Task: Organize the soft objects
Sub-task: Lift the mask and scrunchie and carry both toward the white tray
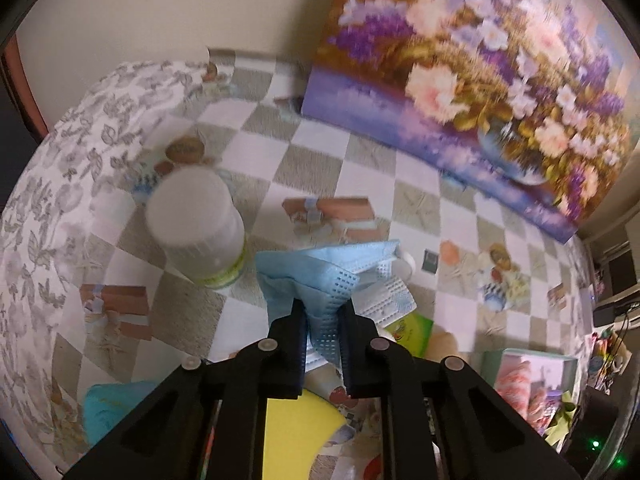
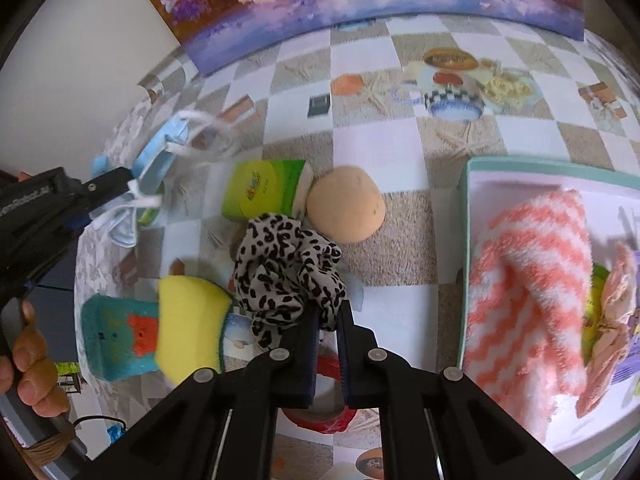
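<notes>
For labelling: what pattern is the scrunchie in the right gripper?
White with black leopard-like spots; the scrunchie shows best in the right wrist view.

- The face mask (image 1: 320,276) is showing thin, pleated, matt non-woven fabric, embossed along its edges.
- The scrunchie (image 2: 288,276) is looking like soft, crinkled printed cloth.
- The striped sock (image 2: 528,280) is appearing fuzzy and fluffy.
- The sponge (image 2: 188,320) is looking porous and matt.
- The tabletop (image 2: 376,136) covering is shining like smooth, glossy printed plastic.
- The jaws are looking like matt black plastic.
</notes>
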Demonstrator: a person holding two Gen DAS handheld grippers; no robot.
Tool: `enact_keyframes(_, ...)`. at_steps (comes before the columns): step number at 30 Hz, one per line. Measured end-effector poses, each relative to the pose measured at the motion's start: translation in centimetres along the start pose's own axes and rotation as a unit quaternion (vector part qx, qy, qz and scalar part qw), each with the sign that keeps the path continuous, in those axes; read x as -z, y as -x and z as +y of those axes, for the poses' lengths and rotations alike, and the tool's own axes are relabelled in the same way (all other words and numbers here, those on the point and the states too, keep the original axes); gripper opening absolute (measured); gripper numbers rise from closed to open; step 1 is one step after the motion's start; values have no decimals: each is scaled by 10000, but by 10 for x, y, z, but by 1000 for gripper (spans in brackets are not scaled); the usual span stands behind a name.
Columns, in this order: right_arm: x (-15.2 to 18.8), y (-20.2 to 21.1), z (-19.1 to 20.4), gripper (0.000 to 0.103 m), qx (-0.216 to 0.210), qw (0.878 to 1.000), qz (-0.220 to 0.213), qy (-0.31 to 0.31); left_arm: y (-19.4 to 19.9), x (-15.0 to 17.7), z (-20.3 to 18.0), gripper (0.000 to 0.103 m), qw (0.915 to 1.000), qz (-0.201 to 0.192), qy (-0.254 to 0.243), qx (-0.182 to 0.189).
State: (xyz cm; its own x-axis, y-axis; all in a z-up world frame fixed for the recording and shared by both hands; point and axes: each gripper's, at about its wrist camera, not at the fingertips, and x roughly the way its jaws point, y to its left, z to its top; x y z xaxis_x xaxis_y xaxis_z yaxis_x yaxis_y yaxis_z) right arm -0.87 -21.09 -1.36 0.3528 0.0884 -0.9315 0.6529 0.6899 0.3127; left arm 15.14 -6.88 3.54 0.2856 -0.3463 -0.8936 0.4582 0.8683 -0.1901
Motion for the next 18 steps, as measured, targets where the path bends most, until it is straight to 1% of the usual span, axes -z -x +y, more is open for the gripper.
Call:
enact_keyframes(7,-5,27,2,9,-100,9993,-348,-14,36,-6,-4,14,9992,-368,4,178)
enact_keyframes(14,-10,68,-1,9,-158,9961,-867,-63,72,-8,-12,14,9965,-758,-89,327)
enact_keyframes(18,-12,90,-8,9,-99,9932,-1155,-136,84,-6,-21,14,9952,-865,-149,432)
